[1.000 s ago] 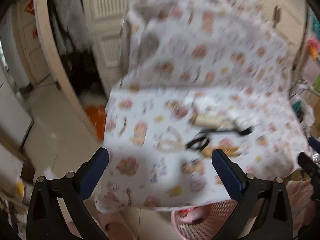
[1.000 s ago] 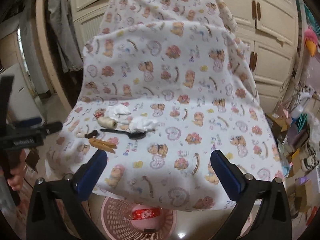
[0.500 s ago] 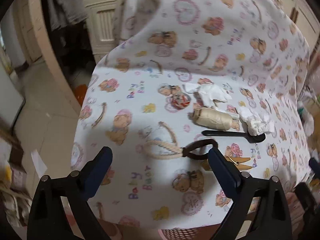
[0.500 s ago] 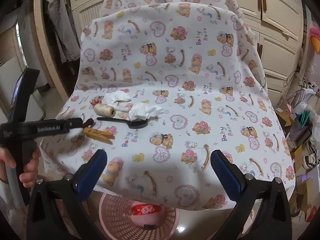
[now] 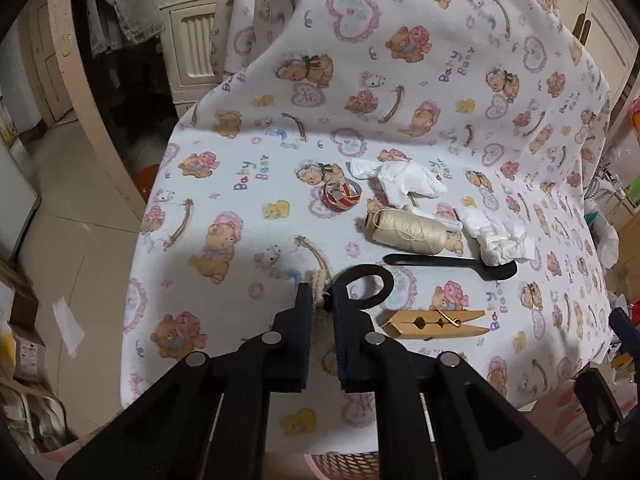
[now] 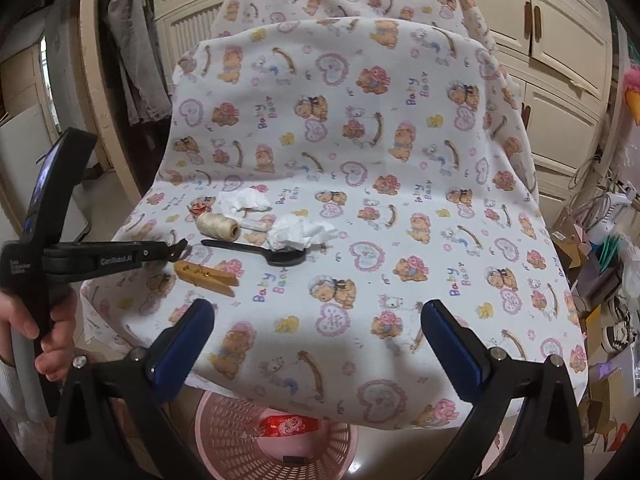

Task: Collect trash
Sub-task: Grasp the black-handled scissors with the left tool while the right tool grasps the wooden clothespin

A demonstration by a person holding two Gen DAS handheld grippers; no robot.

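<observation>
A short piece of pale braided rope with a black loop at its end is clamped between the nearly closed jaws of the left gripper, near the front left part of the cloth-covered seat; whether it is lifted off the cloth cannot be told. In the right wrist view the left gripper is seen held level, reaching in from the left edge of the seat, its handle grasped from below by the person's left hand. On its side the white lettering "GenRobot.AI" can be read; the smaller print behind it is too small to read. The right gripper is held back at the front edge of the seat with its jaws wide apart and nothing between them. Just beside the loop a wooden clothespin is lying, and behind it a black plastic spoon, a spool of cream thread, two crumpled white tissues and a small red and white ball. The words "Baby Bear" are printed repeatedly on the cloth among teddy bears and hearts. Below the front edge a pink perforated basket is standing on the floor, with a red wrapper inside it
</observation>
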